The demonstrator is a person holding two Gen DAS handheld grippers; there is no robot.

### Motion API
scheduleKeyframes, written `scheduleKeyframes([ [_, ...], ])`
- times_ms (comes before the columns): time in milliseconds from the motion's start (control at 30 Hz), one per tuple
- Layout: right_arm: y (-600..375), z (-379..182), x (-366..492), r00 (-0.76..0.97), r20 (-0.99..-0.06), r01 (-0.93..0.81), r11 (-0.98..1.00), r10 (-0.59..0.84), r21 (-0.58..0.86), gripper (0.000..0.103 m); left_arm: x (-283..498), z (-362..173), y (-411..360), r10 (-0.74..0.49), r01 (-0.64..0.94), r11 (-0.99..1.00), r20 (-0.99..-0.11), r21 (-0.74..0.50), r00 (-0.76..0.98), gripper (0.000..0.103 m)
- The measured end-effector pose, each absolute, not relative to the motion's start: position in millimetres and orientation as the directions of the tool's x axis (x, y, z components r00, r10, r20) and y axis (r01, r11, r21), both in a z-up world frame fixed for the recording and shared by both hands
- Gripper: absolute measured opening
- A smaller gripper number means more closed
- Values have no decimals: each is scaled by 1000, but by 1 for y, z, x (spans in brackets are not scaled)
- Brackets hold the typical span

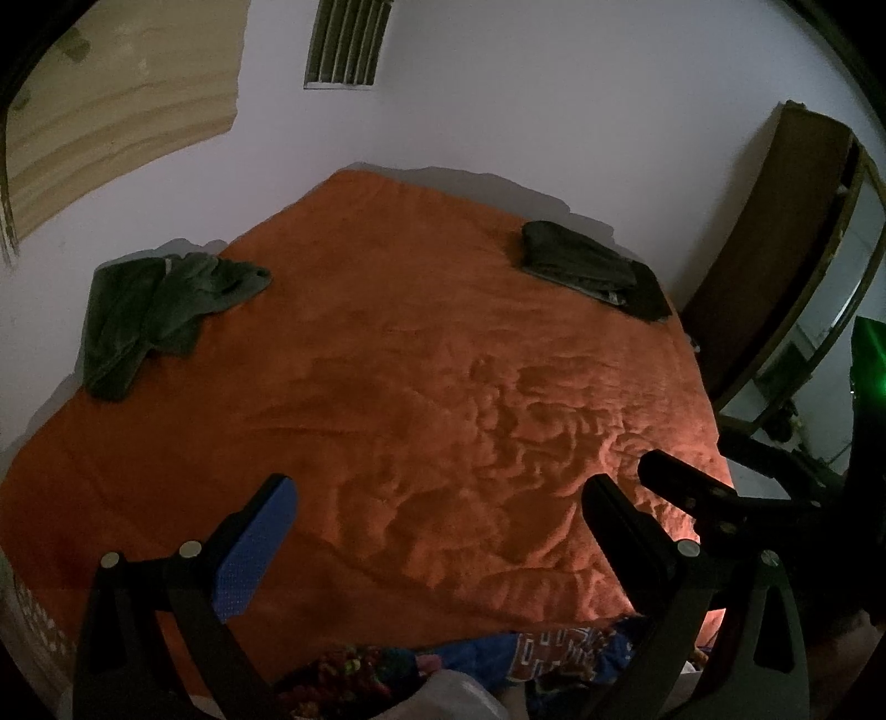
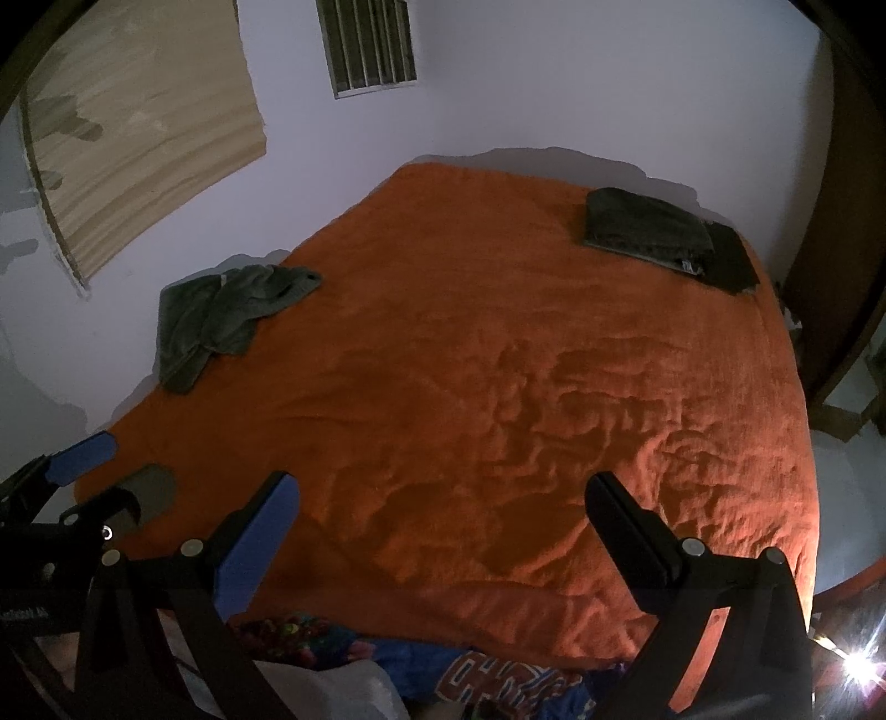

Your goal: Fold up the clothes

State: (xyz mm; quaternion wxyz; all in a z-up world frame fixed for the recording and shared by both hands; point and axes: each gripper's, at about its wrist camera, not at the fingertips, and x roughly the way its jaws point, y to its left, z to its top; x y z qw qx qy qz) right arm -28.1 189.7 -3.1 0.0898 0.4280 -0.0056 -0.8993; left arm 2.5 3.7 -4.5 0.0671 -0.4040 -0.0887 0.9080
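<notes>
A crumpled dark green garment point(image 1: 160, 299) point(image 2: 221, 321) lies at the far left edge of the orange blanket point(image 1: 387, 360) point(image 2: 470, 332) that covers the bed. A folded stack of dark clothes point(image 1: 592, 266) point(image 2: 659, 232) sits at the far right corner. My left gripper point(image 1: 440, 531) hovers open above the near part of the bed, nothing between its fingers; it also shows at the left of the right wrist view point(image 2: 119, 471). My right gripper point(image 2: 443, 526) is open and empty beside it, with one black finger point(image 1: 681, 487) showing in the left wrist view.
Colourful patterned fabric point(image 1: 559, 648) point(image 2: 487, 675) bunches at the bed's near edge. White walls close the bed's left and far sides, with a beige blind point(image 2: 144, 127) and a vent point(image 2: 371, 44). A wooden mirror frame point(image 1: 775, 249) stands to the right.
</notes>
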Motion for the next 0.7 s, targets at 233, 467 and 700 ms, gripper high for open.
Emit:
scheduleKeyframes([
  [233, 192, -5, -27, -616, -770, 158, -984, -166, 85, 103, 3, -5, 3, 199, -55, -975, -724, -217, -661, 102],
  [467, 193, -7, -28, -606, -778, 149, -984, -167, 95, 103, 1, -5, 1, 205, -57, -973, -727, -223, -656, 102],
  [700, 193, -8, -29, -601, -781, 149, -984, -169, 99, 103, 1, -4, 1, 211, -62, -972, -727, -227, -654, 102],
])
